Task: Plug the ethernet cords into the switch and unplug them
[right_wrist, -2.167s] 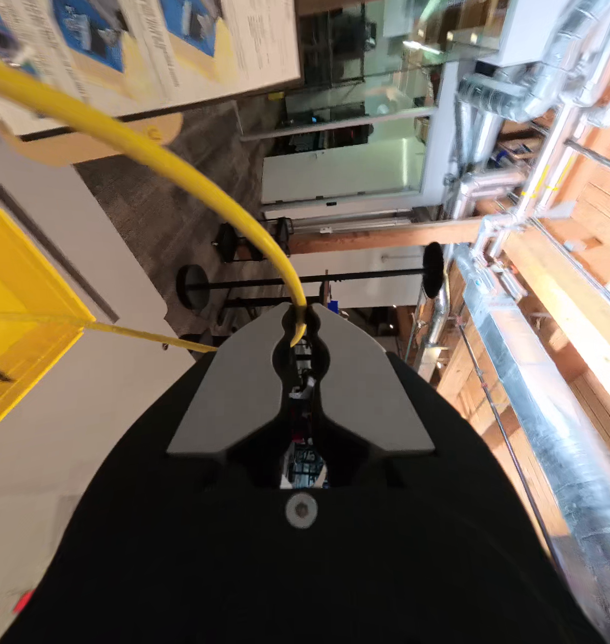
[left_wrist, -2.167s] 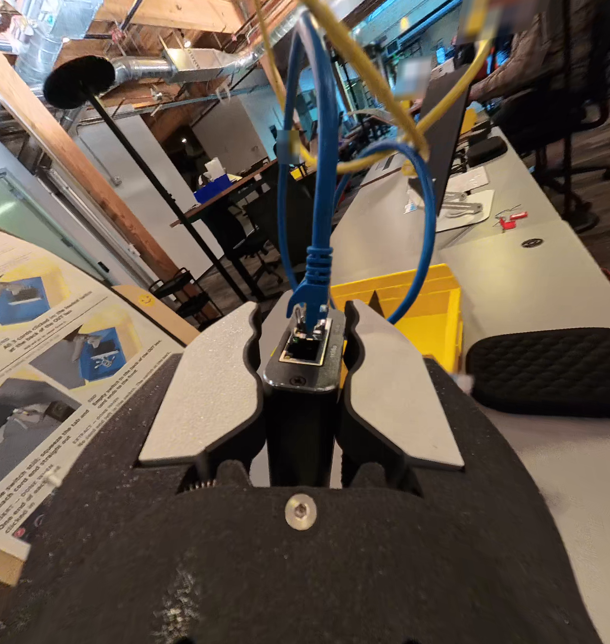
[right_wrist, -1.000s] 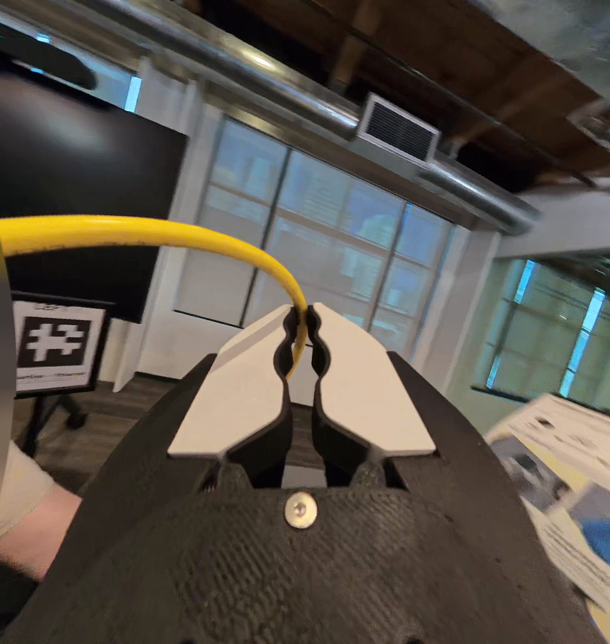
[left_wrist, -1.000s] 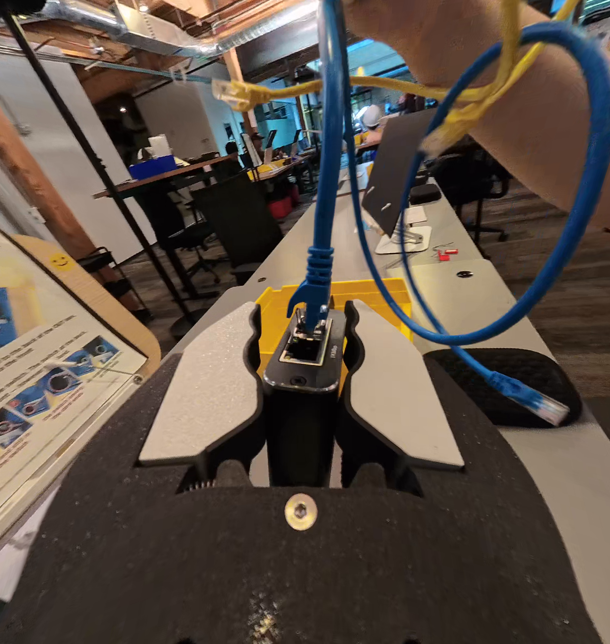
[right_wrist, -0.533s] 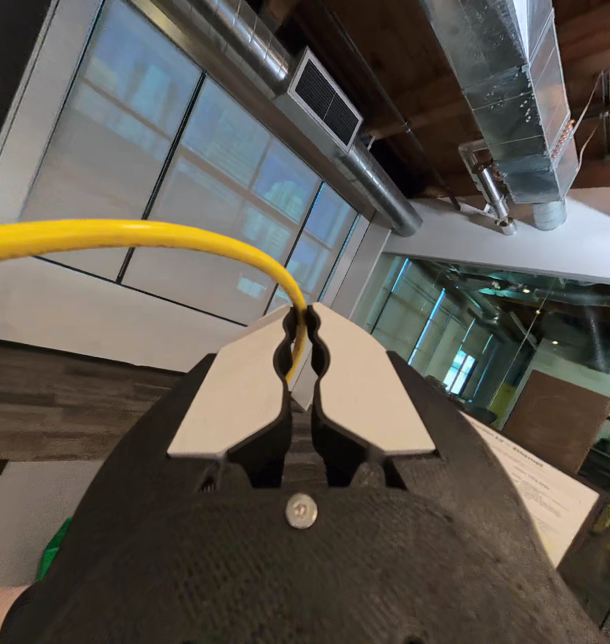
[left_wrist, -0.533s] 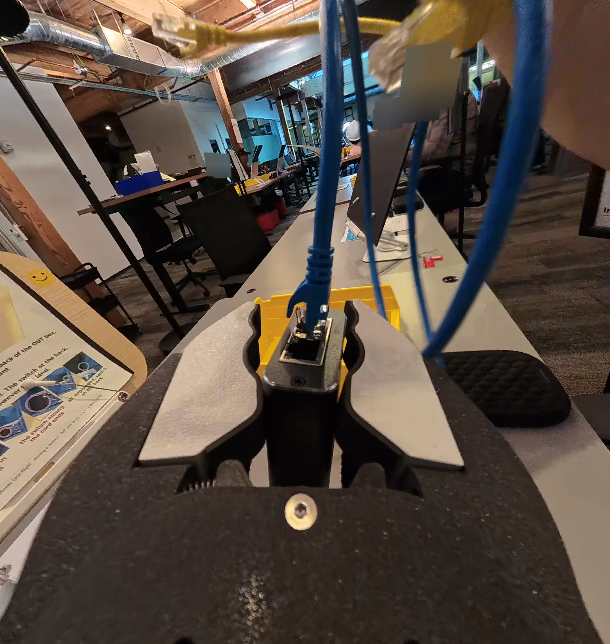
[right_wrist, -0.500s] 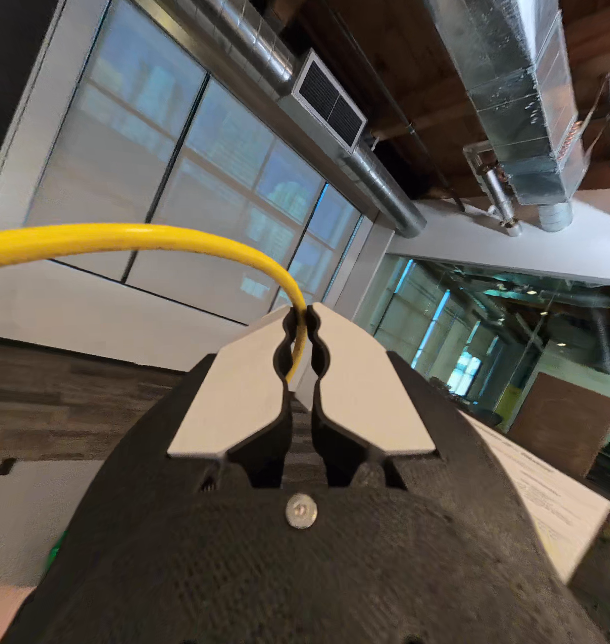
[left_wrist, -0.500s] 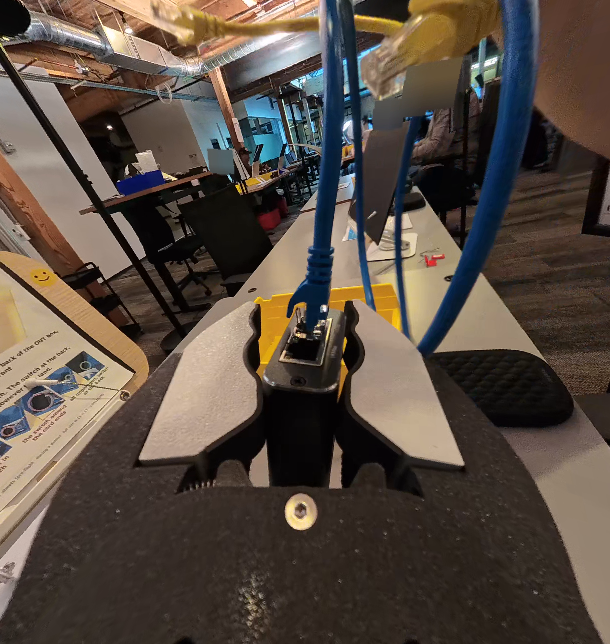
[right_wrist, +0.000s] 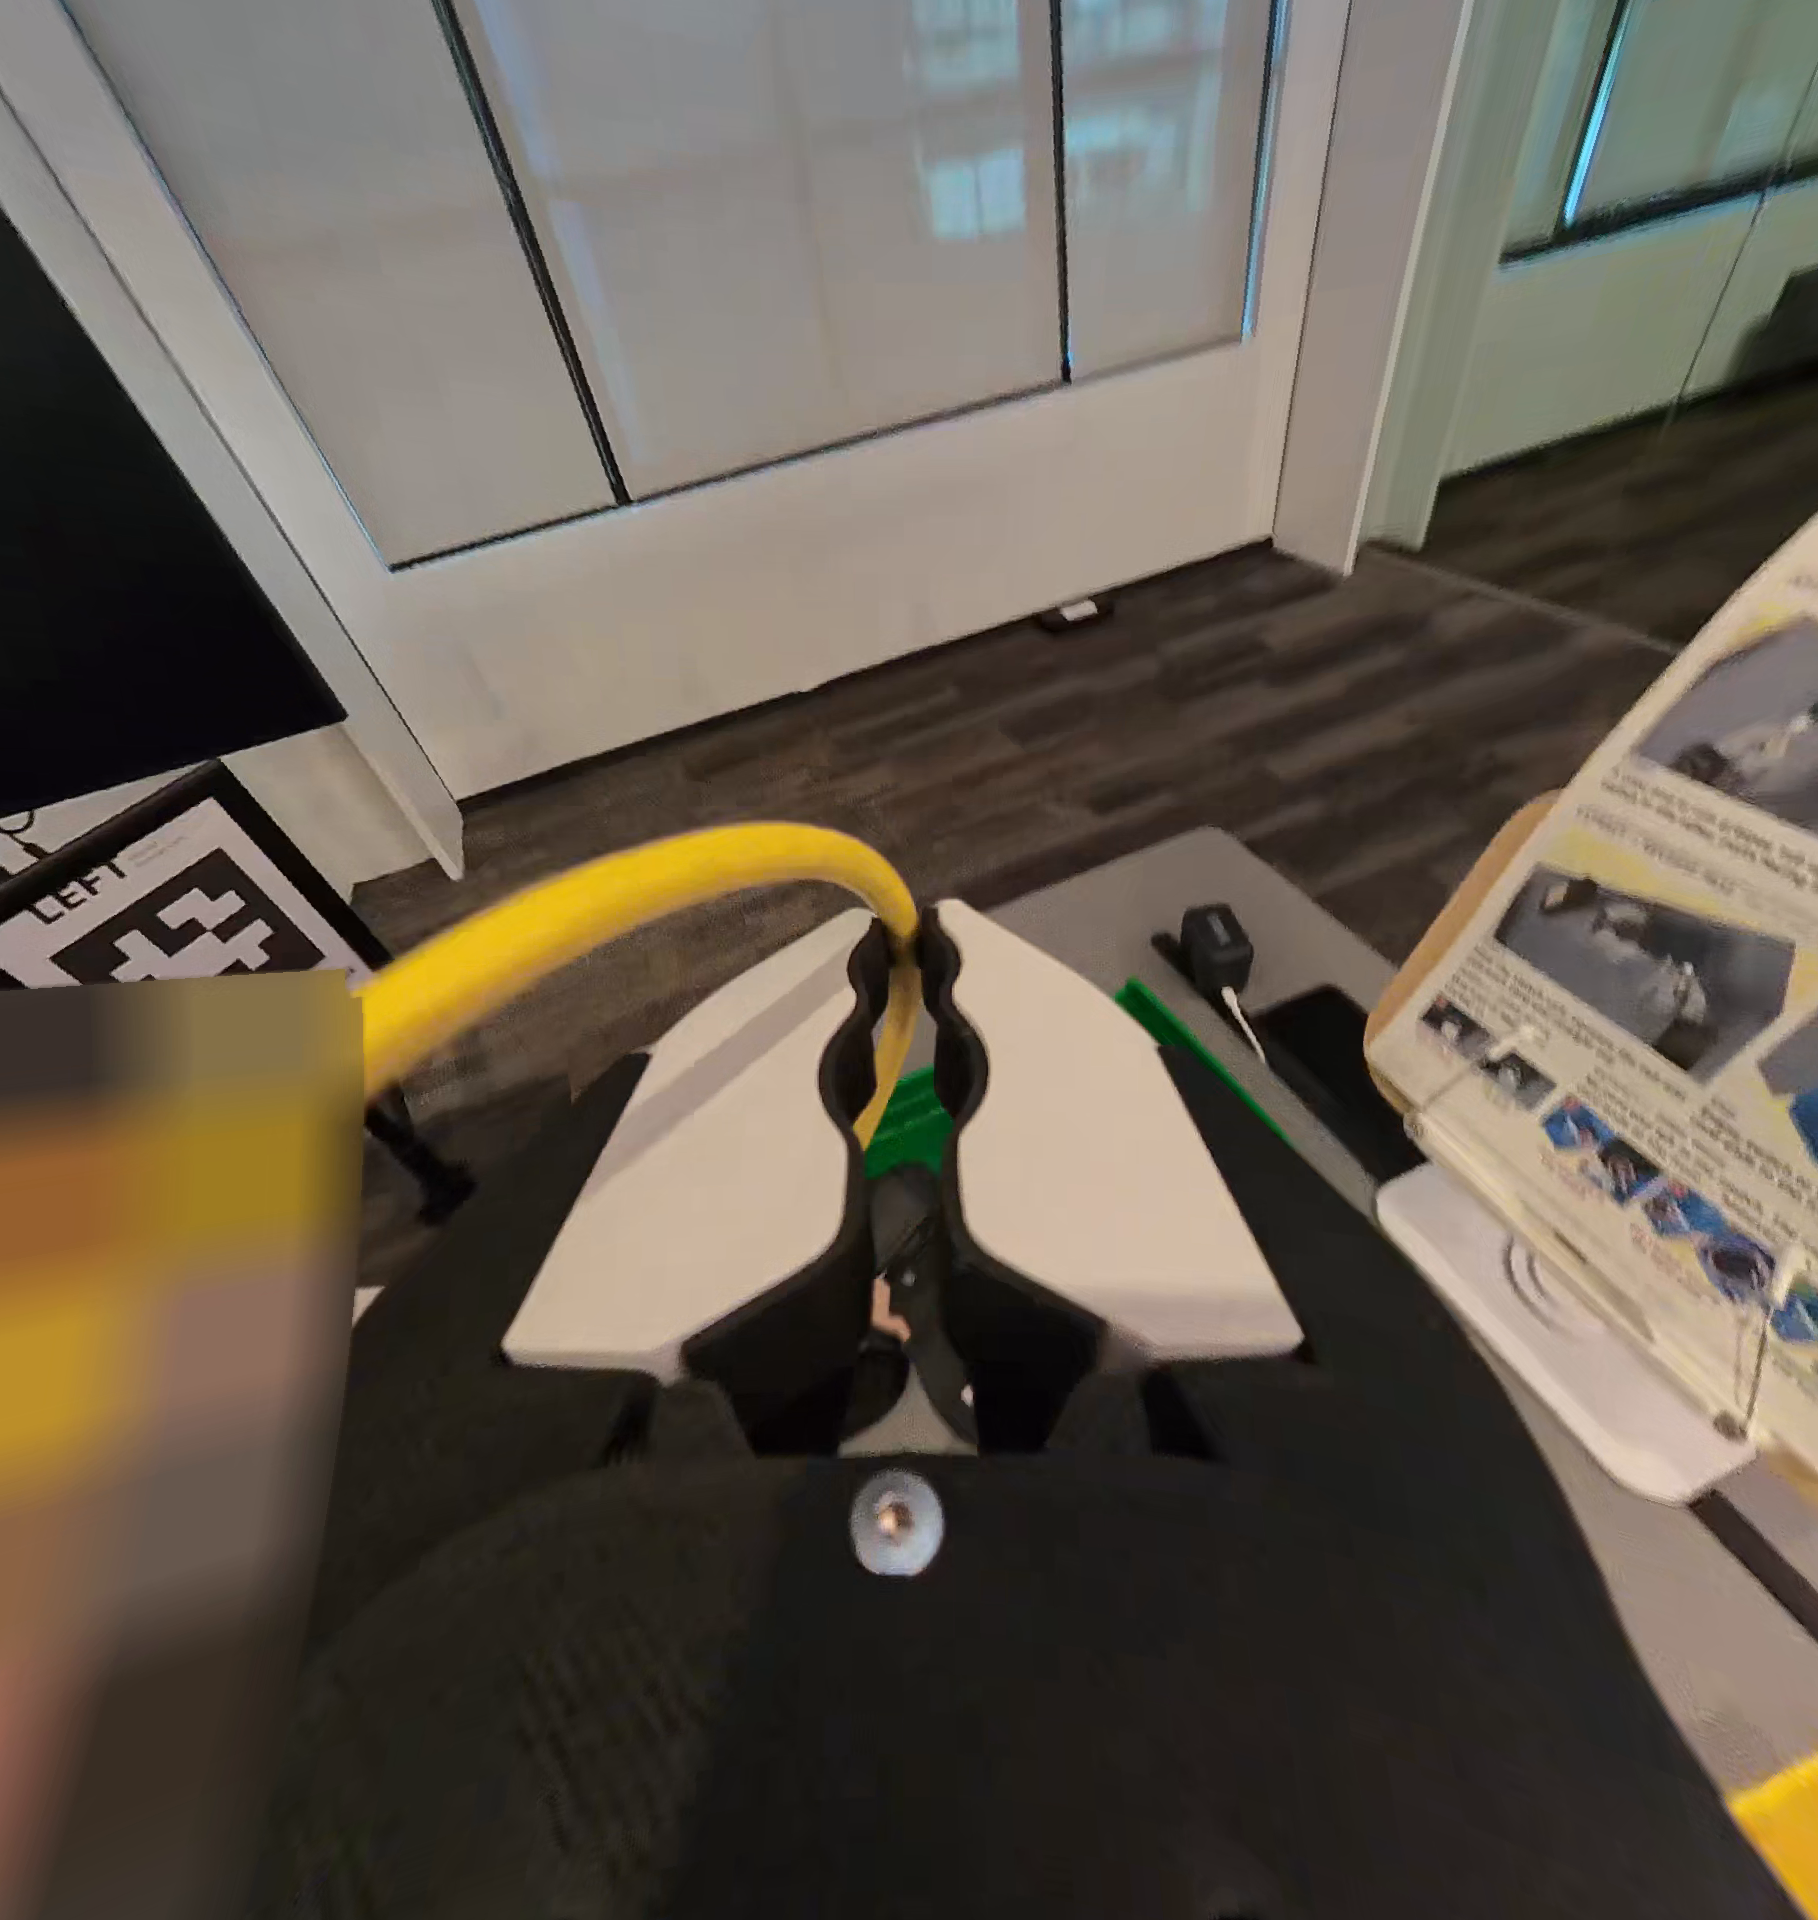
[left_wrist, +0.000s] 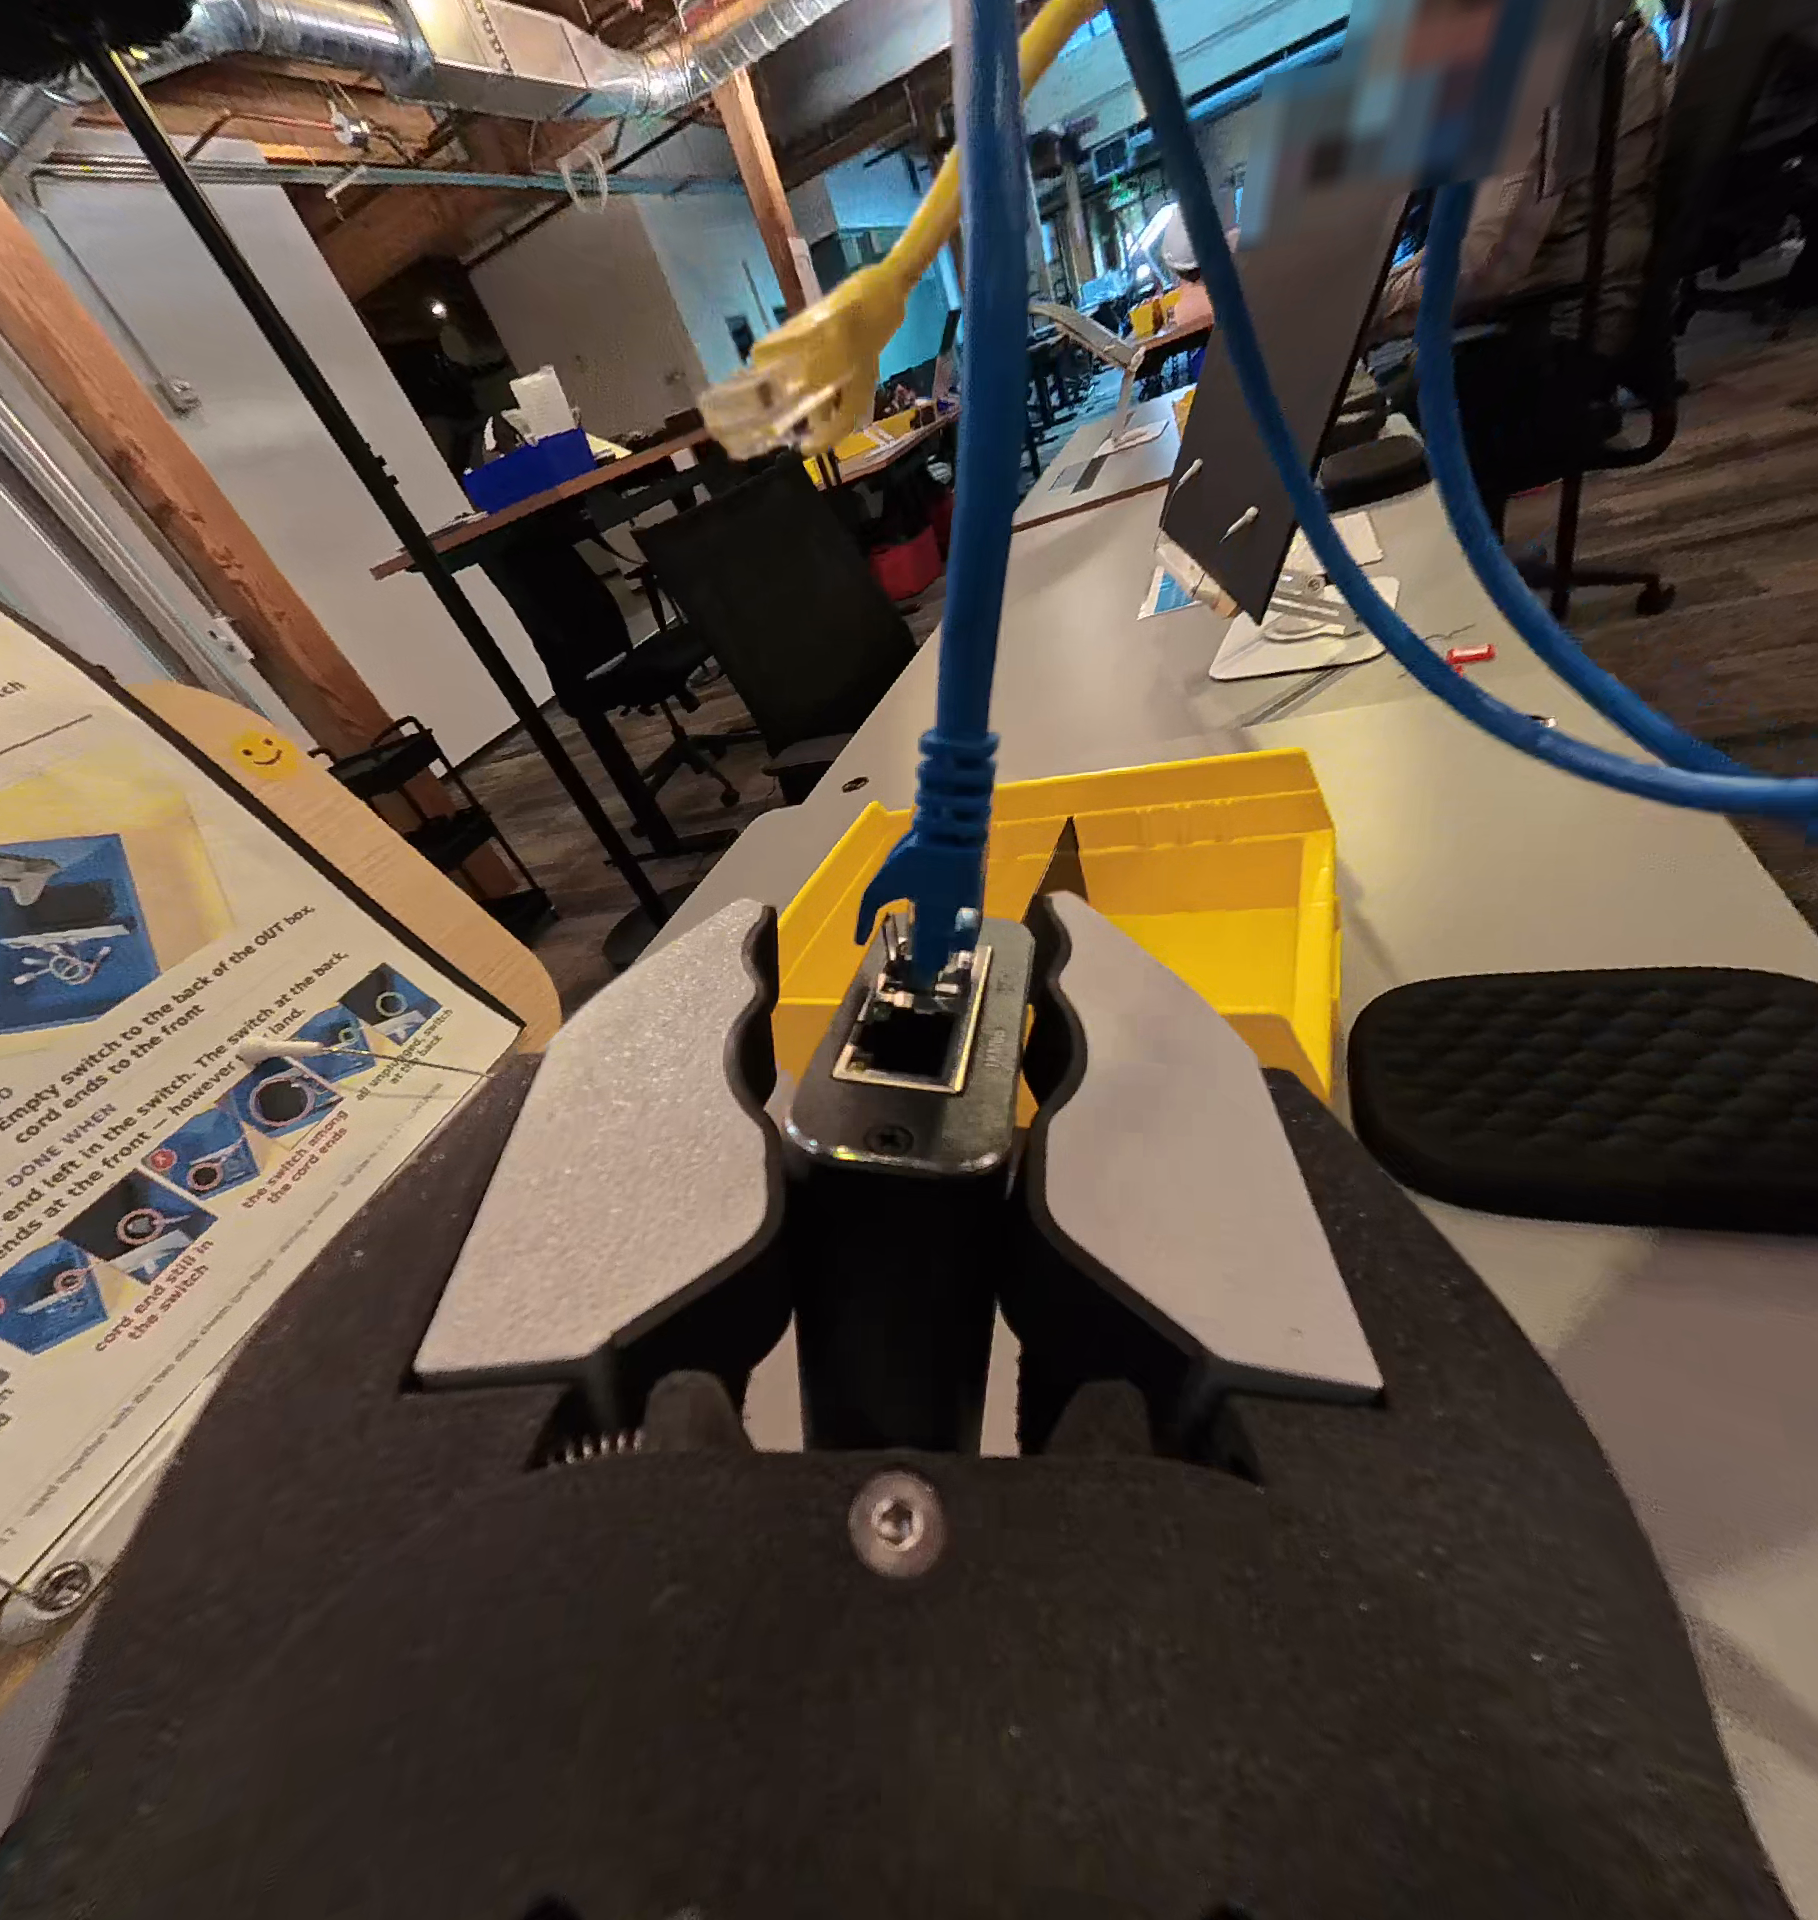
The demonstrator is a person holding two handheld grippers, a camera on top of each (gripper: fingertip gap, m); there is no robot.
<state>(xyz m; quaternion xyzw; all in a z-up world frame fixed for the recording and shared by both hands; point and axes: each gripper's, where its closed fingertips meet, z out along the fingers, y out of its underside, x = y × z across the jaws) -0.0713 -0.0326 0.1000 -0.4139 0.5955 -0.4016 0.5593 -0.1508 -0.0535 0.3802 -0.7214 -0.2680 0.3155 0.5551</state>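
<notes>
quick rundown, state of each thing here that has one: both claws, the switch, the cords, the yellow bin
left claw: shut on the switch, upright
switch: far port takes the blue cord, near port empty
blue cord: one end plugged in, rest looping right
yellow cord: pinched in the right claw
yellow plug: loose in the air, unplugged
right claw: shut on the yellow cord
yellow bin: open, contents hidden

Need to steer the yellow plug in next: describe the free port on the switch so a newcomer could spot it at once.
Start at the left gripper, whose fingers clamp a black switch upright before the yellow bin. Two metal-rimmed sockets sit on its top face. The free port is the nearer one, a dark empty square, while the farther holds the blue cord.
</notes>
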